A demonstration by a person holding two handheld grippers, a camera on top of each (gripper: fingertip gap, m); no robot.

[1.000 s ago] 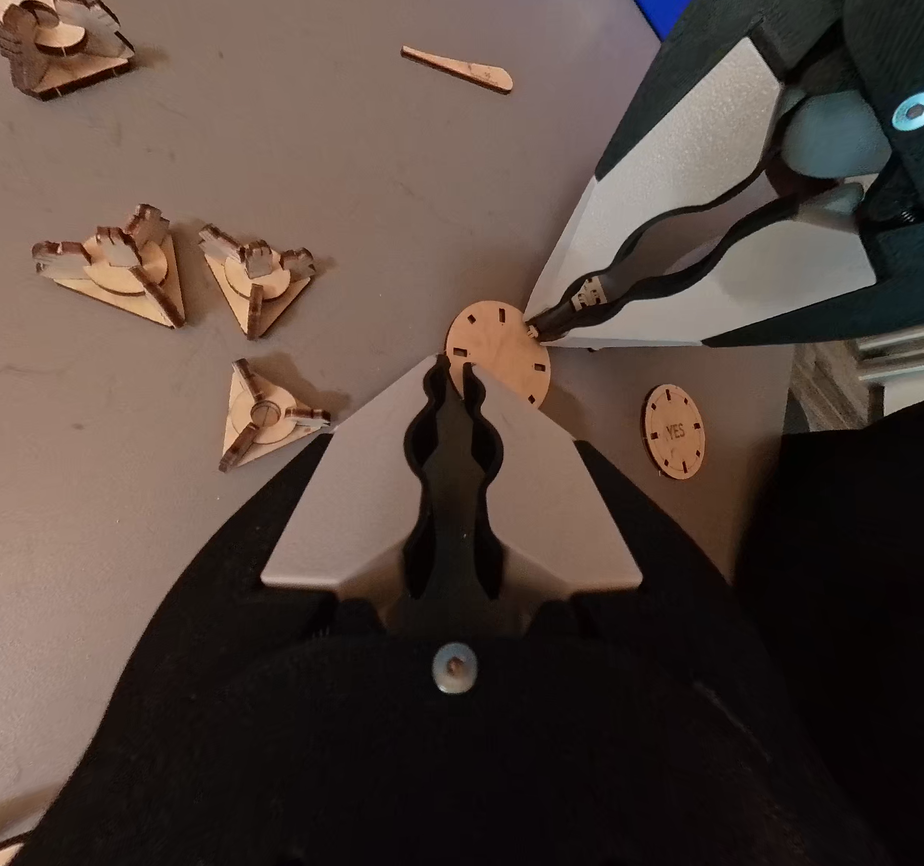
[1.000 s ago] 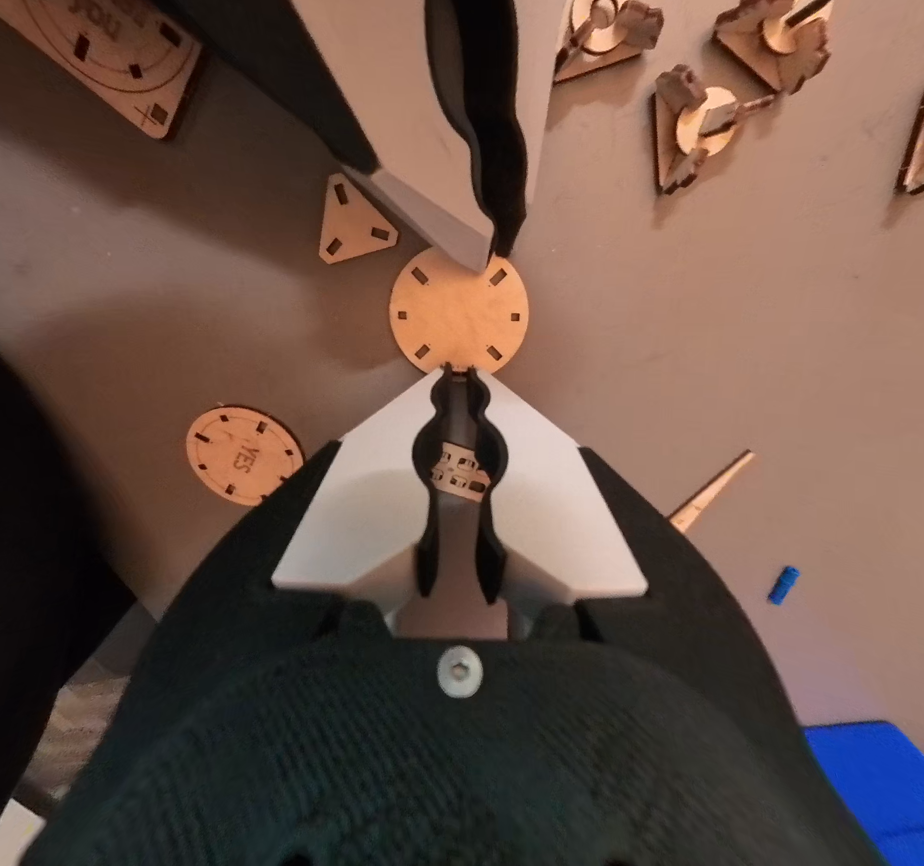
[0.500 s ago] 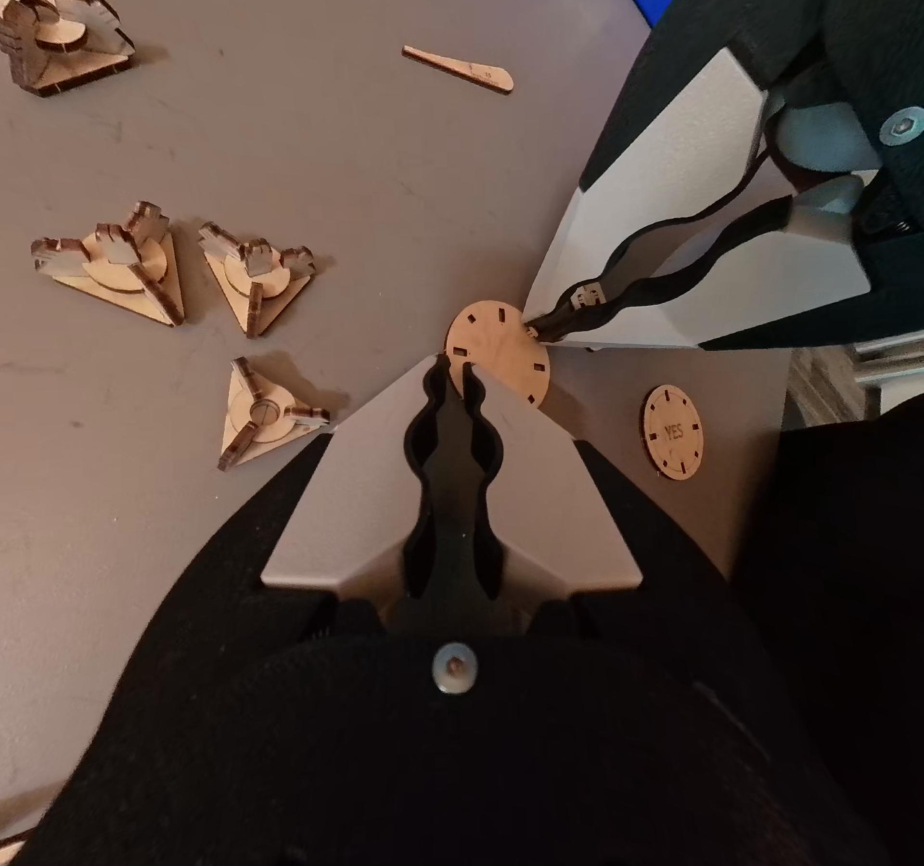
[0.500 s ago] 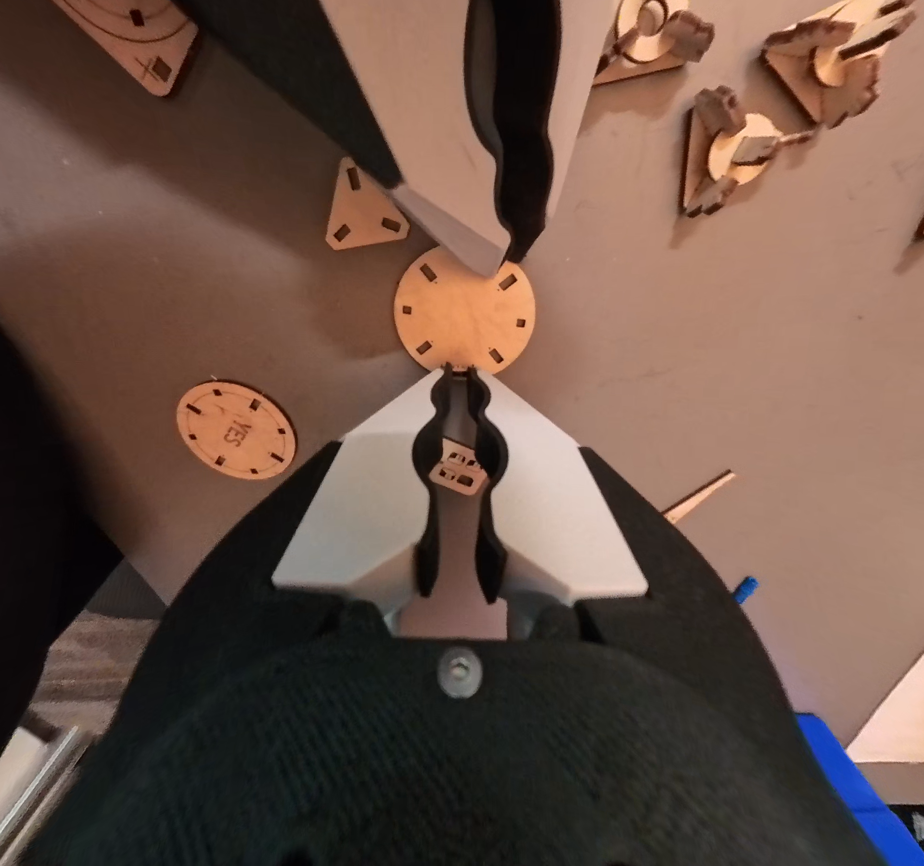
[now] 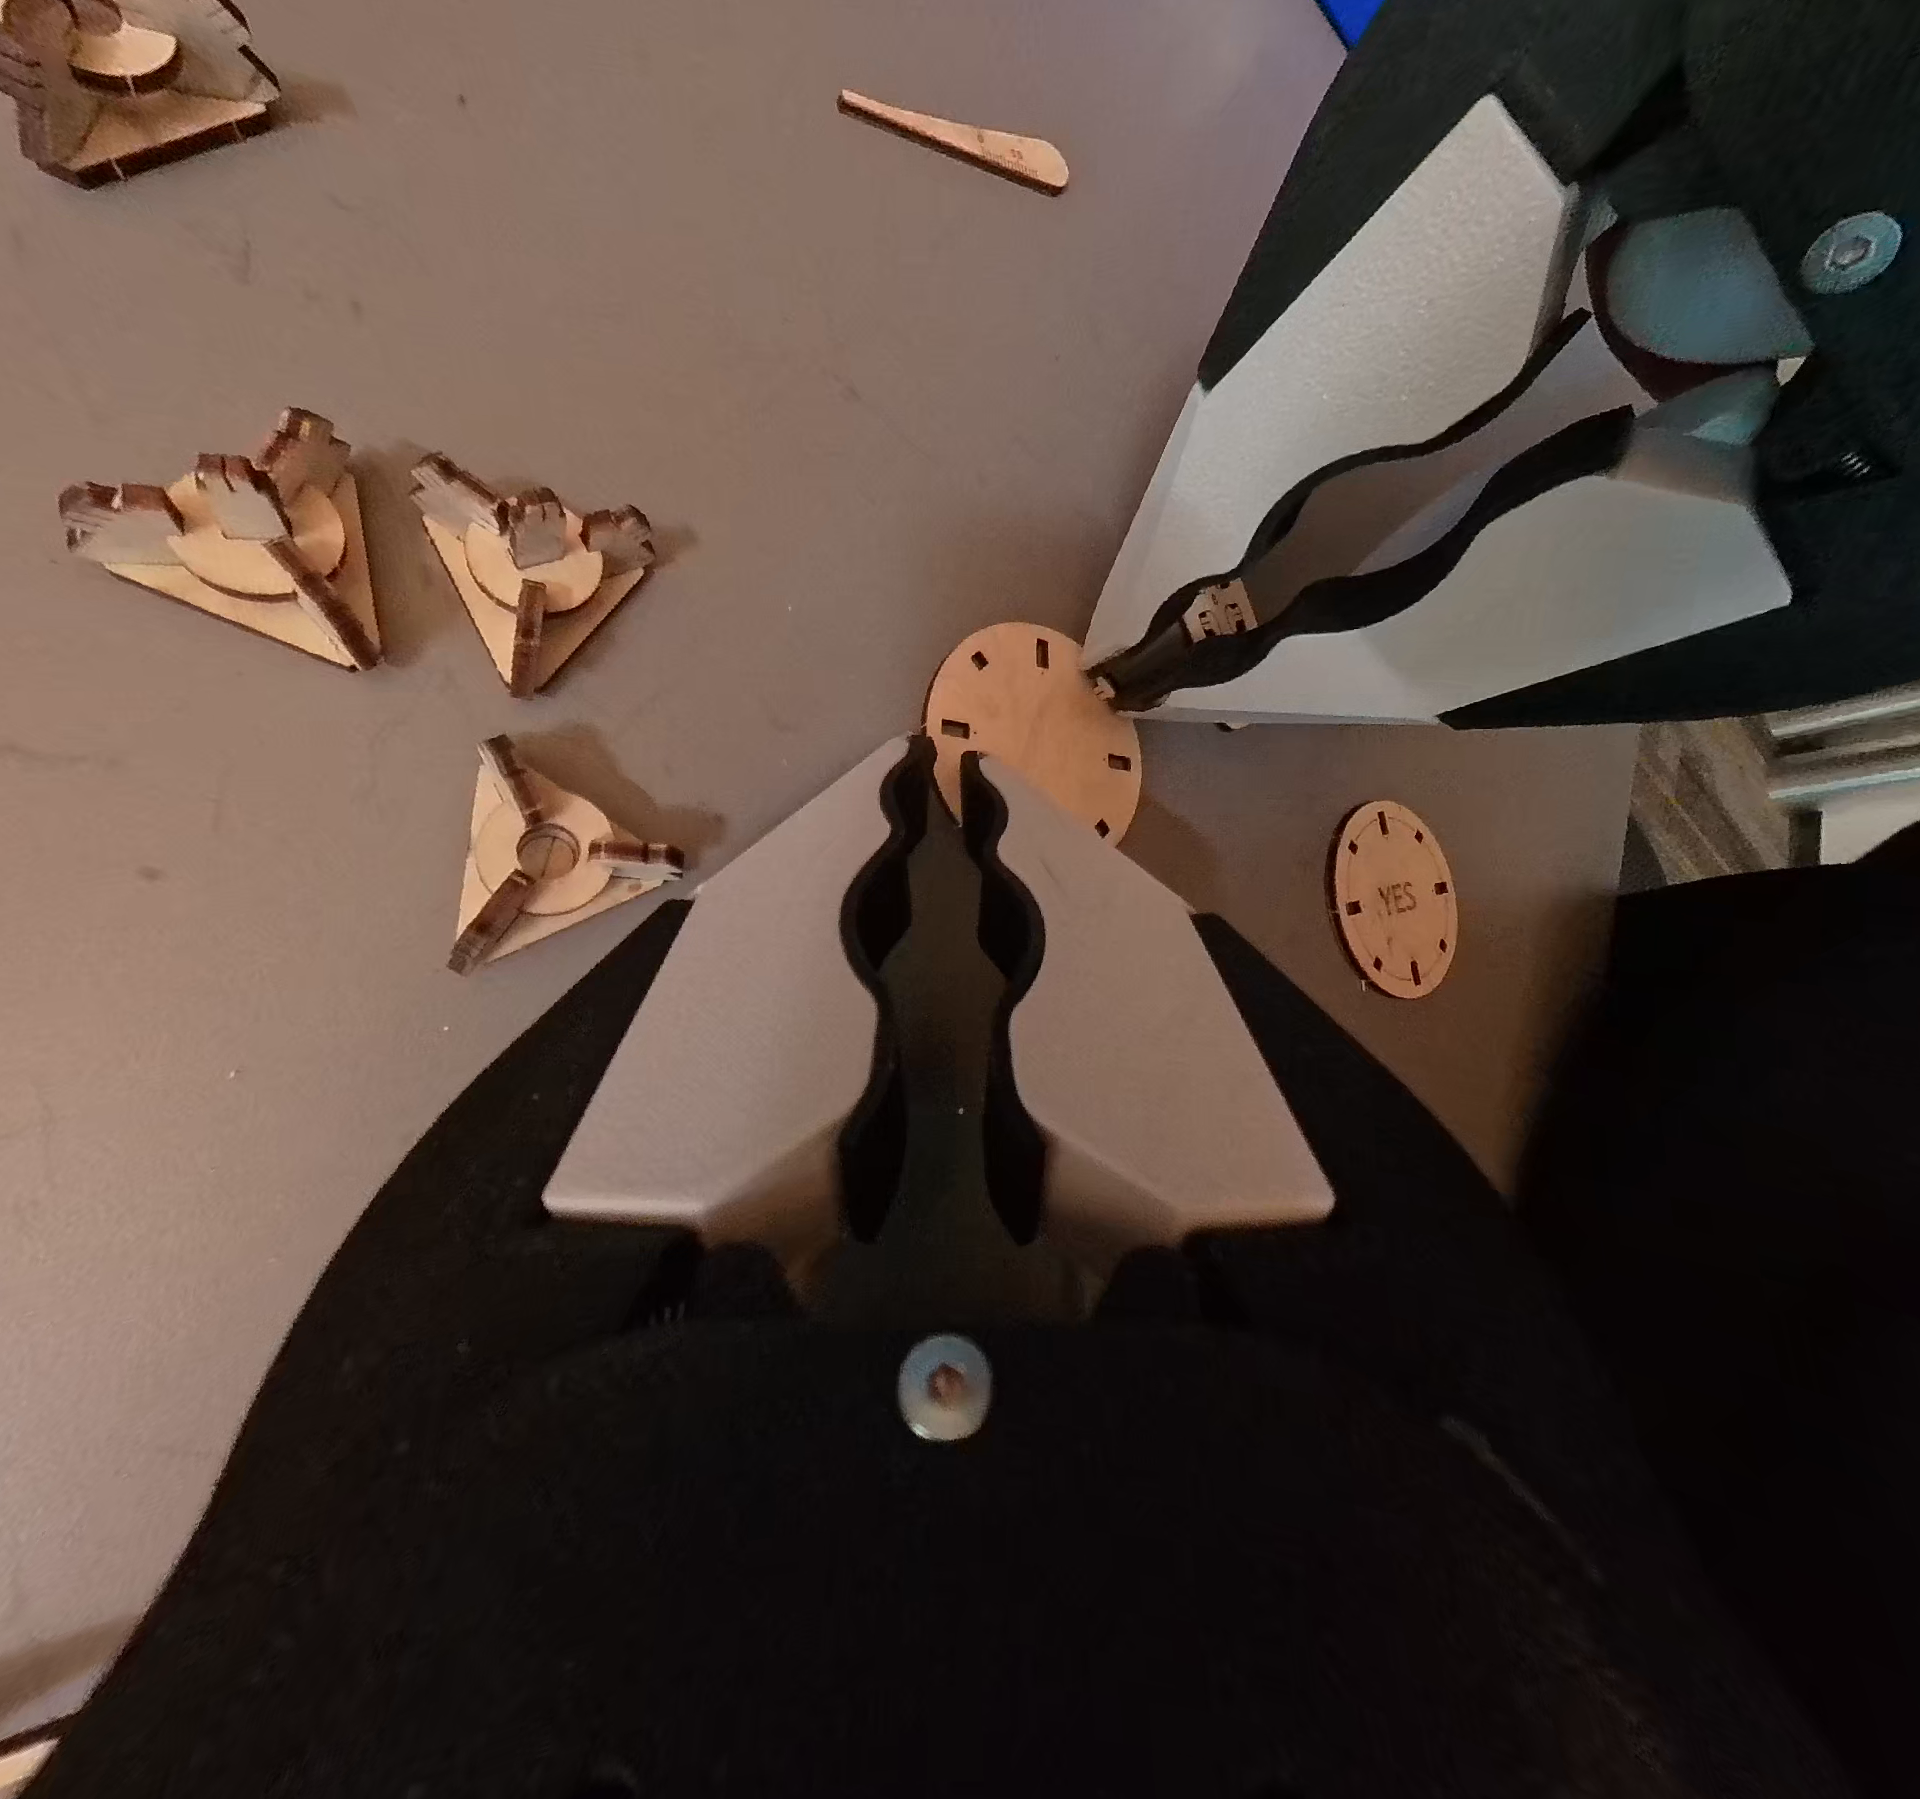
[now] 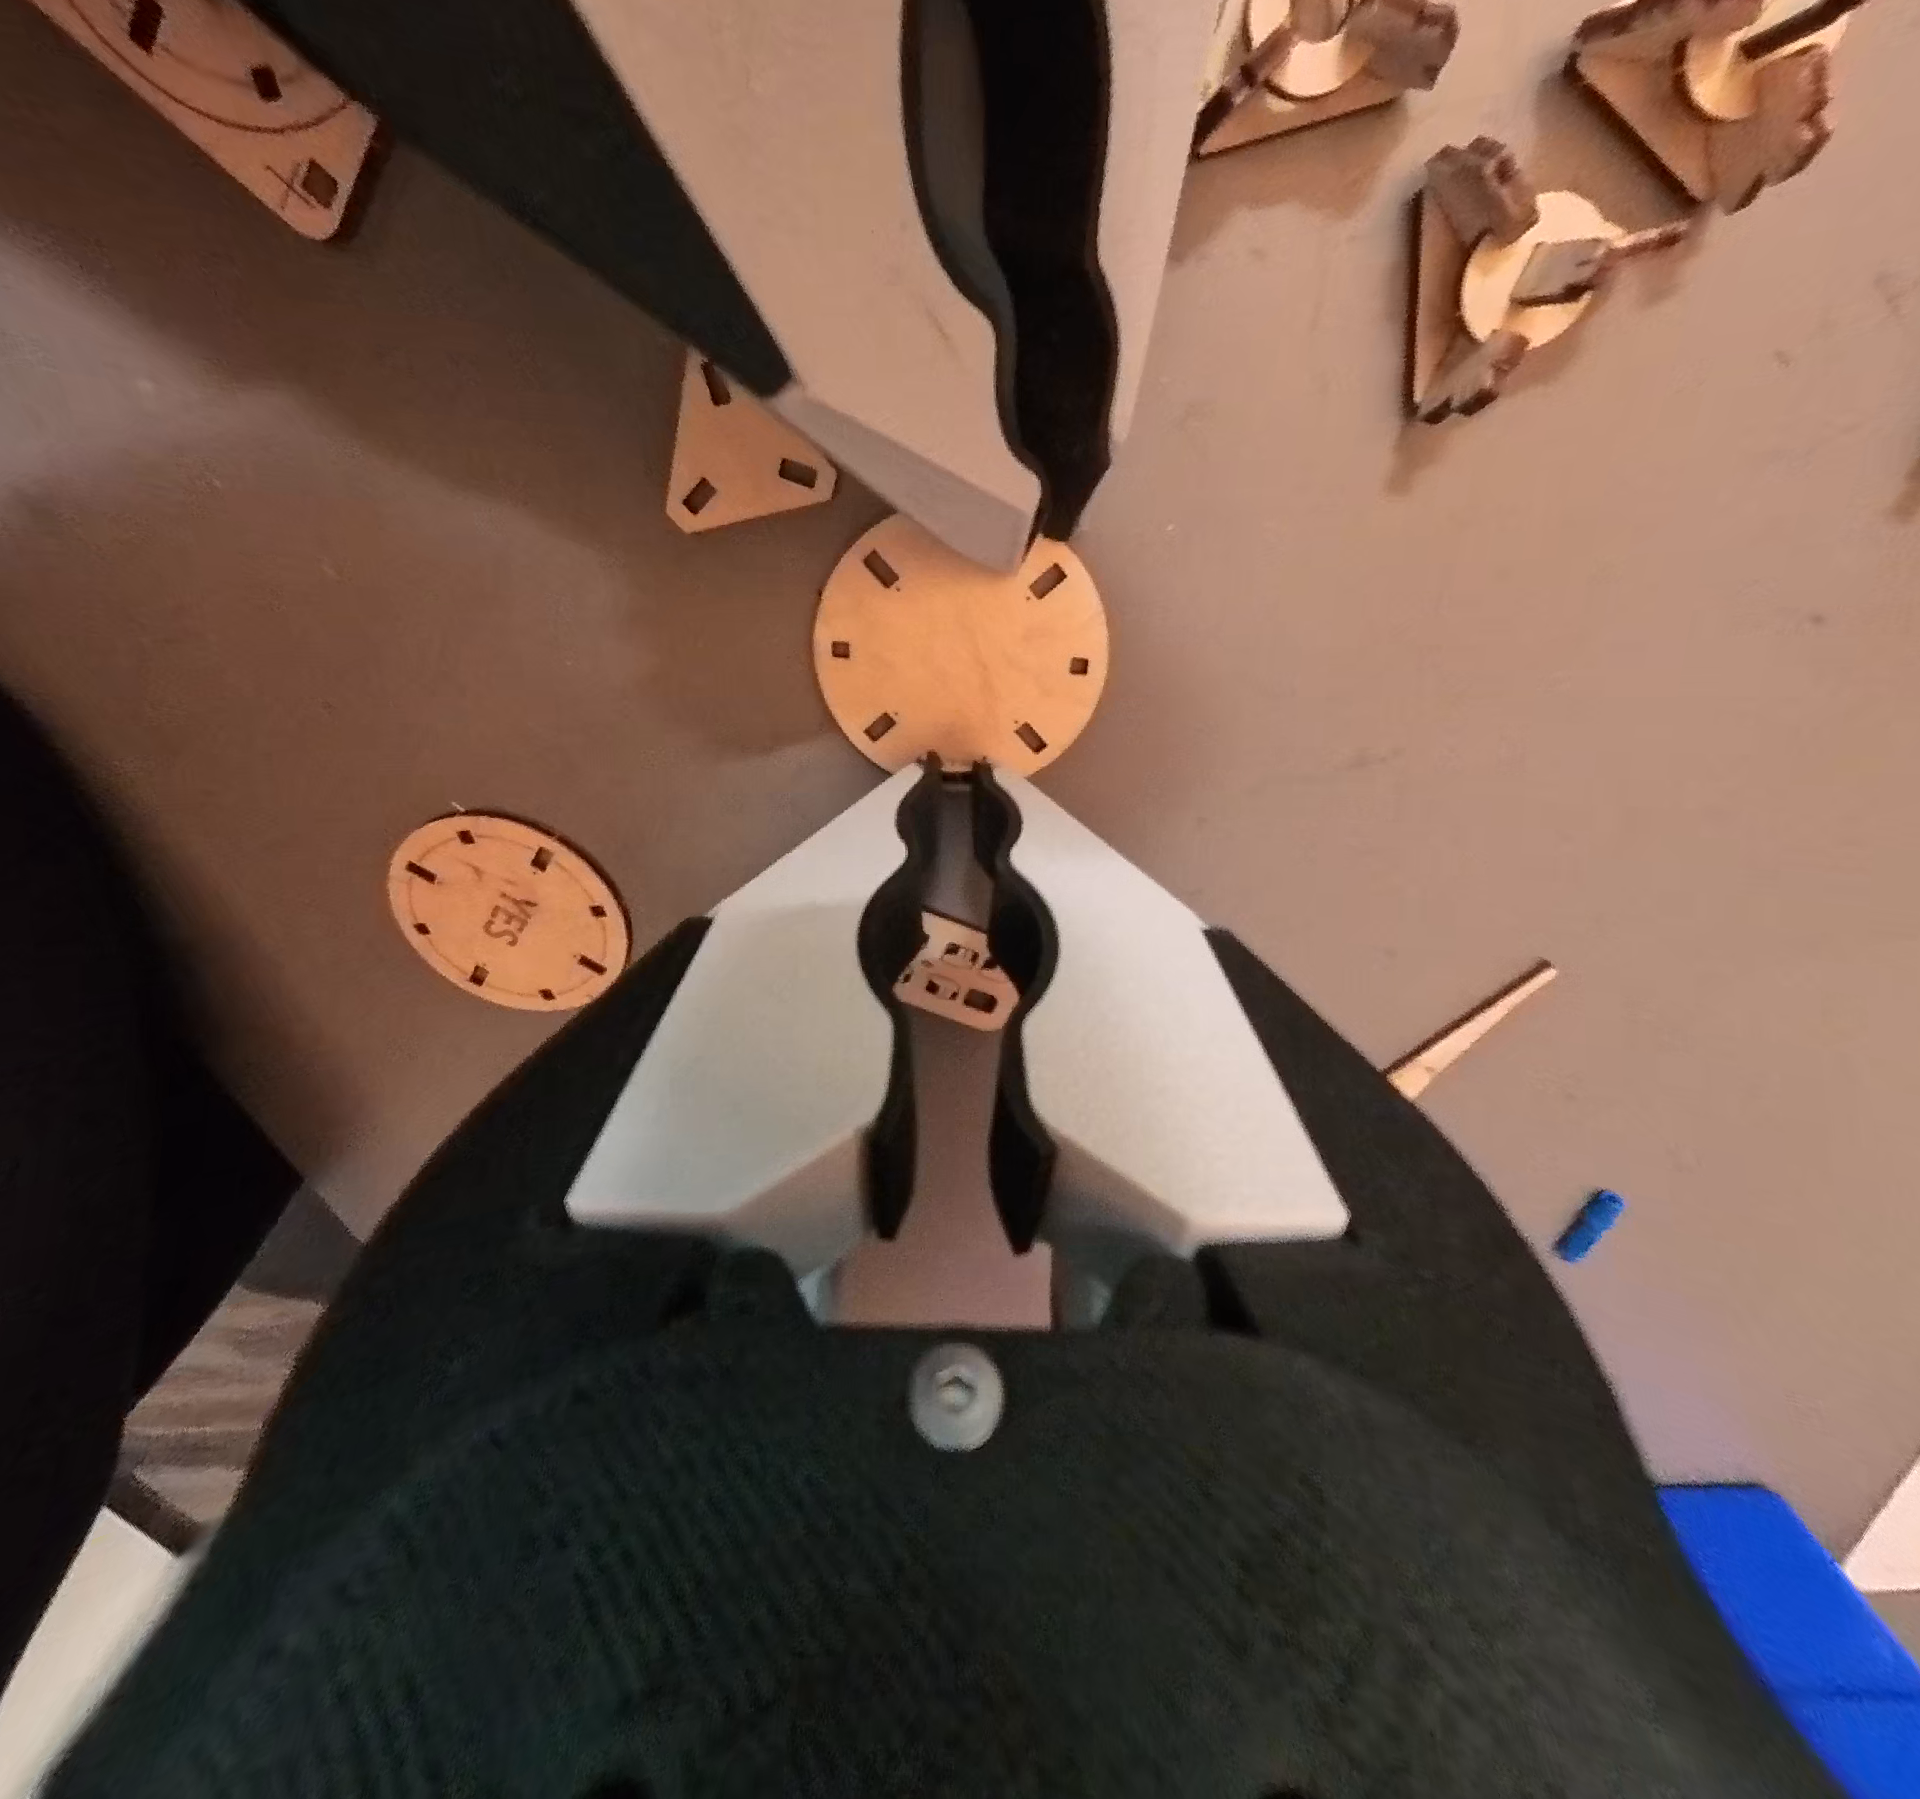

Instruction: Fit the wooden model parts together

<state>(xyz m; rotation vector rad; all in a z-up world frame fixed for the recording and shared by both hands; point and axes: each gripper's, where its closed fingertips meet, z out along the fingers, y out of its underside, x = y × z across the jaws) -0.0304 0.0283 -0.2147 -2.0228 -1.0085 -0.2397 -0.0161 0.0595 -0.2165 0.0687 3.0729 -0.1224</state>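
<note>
- Pinching a small slotted wooden piece point(image 6: 956, 980) between its black wavy pads, the right gripper point(image 6: 951, 783) points the piece's far end at the 6 o'clock rim of a round wooden disc point(image 6: 956, 648).
- The left gripper point(image 5: 940, 762) has its fingers nearly pressed together; its tips rest on the opposite rim of the disc. Nothing shows clamped between them.
- The disc is thin pale plywood with dark laser-cut edges and small rectangular slots around its border. It lies on a matte grey table point(image 5: 623, 295) between the two grippers.
- A second disc point(image 5: 1394, 899) – engraved – lies flat at 3 o'clock of the left gripper.
- A flat triangular plate point(image 6: 743, 471) with three slots sits just beside the first disc, at 10 o'clock.
- Finished three-finned triangular pieces point(image 5: 540, 850) stand at 9 to 10 o'clock in the left view.
- A tapered wooden stick point(image 5: 956, 141) lies well apart at 12 o'clock.
</note>
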